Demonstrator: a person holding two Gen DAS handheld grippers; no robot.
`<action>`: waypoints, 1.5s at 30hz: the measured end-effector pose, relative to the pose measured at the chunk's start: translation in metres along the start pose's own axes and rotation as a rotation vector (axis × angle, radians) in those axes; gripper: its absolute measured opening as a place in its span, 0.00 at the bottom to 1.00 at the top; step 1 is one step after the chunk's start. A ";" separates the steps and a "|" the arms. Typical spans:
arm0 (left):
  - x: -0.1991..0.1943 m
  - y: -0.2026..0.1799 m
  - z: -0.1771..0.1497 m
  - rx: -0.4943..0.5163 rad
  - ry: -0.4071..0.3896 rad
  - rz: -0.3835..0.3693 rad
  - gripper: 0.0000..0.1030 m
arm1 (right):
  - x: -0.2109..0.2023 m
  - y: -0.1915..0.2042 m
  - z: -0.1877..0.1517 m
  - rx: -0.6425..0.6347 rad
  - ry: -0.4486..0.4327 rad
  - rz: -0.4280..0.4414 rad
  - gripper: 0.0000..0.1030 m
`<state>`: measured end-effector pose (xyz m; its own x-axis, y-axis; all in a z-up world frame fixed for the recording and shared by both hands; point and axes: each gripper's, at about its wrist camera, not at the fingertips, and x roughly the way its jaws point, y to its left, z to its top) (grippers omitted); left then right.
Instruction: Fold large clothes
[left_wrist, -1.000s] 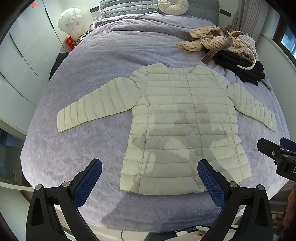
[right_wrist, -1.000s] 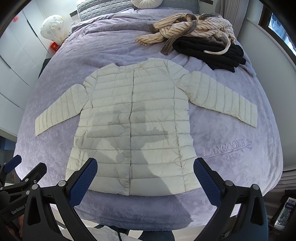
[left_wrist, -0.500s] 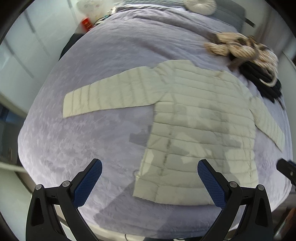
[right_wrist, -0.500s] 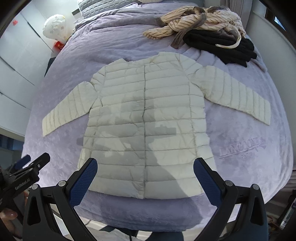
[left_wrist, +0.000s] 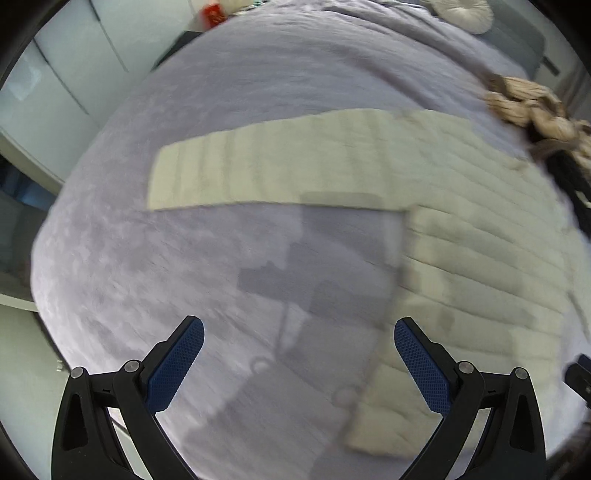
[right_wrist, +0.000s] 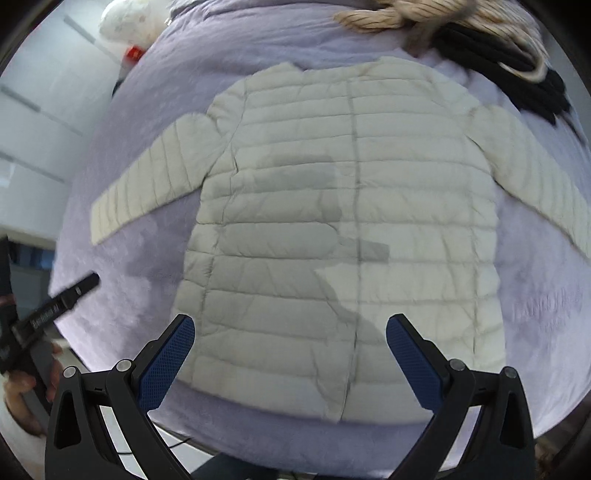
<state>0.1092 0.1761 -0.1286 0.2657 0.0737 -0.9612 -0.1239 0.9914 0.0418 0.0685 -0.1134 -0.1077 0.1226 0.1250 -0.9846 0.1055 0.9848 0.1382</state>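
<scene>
A home bedroom: a bed (right_wrist: 155, 96) under a lilac cover, a round cushion (left_wrist: 463, 14) at its far end, white wardrobe doors (left_wrist: 70, 74) at left.

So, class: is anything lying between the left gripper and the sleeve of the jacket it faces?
Nothing visible. Between the open left gripper and the cream jacket's sleeve lies only bare purple bedspread with shadows; the heaped clothes sit far off.

Jacket (left_wrist: 461, 236) blurred (right sleeve cropped).
</scene>
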 end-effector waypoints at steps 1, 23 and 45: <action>0.009 0.007 0.004 -0.014 -0.008 0.007 1.00 | 0.010 0.006 0.004 -0.022 0.009 -0.005 1.00; 0.153 0.130 0.065 -0.576 -0.136 -0.453 1.00 | 0.128 0.161 0.173 -0.277 -0.180 0.167 0.24; 0.172 0.133 0.112 -0.555 -0.259 -0.487 0.11 | 0.195 0.160 0.183 -0.227 -0.125 0.182 0.17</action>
<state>0.2454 0.3329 -0.2576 0.6187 -0.2650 -0.7396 -0.3785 0.7244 -0.5762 0.2894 0.0461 -0.2577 0.2412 0.2997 -0.9230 -0.1508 0.9511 0.2694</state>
